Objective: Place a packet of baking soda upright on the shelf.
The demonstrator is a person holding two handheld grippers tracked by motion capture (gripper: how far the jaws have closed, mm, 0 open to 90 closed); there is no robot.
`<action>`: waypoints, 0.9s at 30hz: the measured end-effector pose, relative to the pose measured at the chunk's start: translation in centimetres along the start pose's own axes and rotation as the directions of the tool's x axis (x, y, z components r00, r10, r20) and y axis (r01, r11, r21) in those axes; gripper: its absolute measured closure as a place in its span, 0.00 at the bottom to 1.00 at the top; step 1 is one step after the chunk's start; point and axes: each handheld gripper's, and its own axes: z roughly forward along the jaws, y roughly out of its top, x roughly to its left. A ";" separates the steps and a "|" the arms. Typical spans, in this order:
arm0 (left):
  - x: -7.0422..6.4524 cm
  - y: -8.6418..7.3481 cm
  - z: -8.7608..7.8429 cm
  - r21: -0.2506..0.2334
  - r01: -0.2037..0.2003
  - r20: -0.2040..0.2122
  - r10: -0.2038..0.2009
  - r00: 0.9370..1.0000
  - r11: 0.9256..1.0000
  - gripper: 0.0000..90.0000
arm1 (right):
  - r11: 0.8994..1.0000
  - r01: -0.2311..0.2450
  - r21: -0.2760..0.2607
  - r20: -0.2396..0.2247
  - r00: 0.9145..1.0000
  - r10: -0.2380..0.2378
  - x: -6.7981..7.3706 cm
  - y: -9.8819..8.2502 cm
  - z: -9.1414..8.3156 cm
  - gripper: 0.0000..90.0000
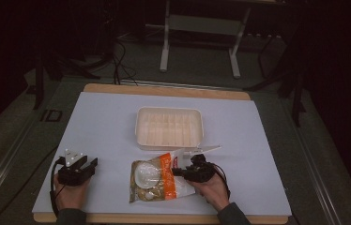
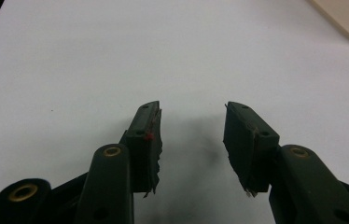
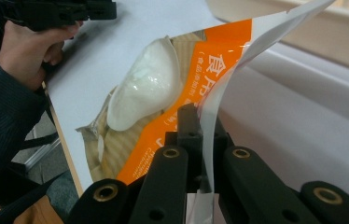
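Partly hidden bag (image 3: 163,107) edge – right gripper (image 3: 199,135) clamped

The bag (image 1: 159,176) is glossy plastic film, part clear and part printed orange, and catches the light. The tray (image 1: 169,127) looks like smooth, pale matt plastic. A matt white sheet (image 1: 98,126) covers a wooden board (image 1: 164,90). The left gripper (image 2: 192,122) has matt black plastic jaws, frayed pads (image 2: 155,154) and brass-coloured rivets.
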 end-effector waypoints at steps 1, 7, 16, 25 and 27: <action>0.0 0.0 0.0 -0.001 0.002 0.000 -0.002 1.000 1.000 0.62 | 1.000 0.003 -0.002 -0.002 1.000 -0.003 0.1 0.1 0.0 1.00; -0.1 0.0 0.0 0.001 -0.003 -0.002 0.003 1.000 1.000 0.62 | 1.000 0.011 -0.013 -0.024 1.000 -0.011 0.8 1.1 -0.3 1.00; -0.1 0.0 0.0 0.003 -0.007 -0.007 0.008 1.000 1.000 0.62 | 0.999 0.025 -0.043 -0.079 0.996 -0.028 2.1 2.7 -0.6 1.00; -0.2 0.0 0.1 0.000 -0.005 -0.008 0.005 1.000 1.000 0.61 | 0.997 0.044 -0.071 -0.154 0.987 -0.054 4.0 4.5 -0.4 1.00; -0.2 0.0 0.0 0.000 -0.006 -0.009 0.006 1.000 1.000 0.61 | 0.996 0.044 -0.074 -0.174 0.983 -0.056 4.4 4.8 -0.2 1.00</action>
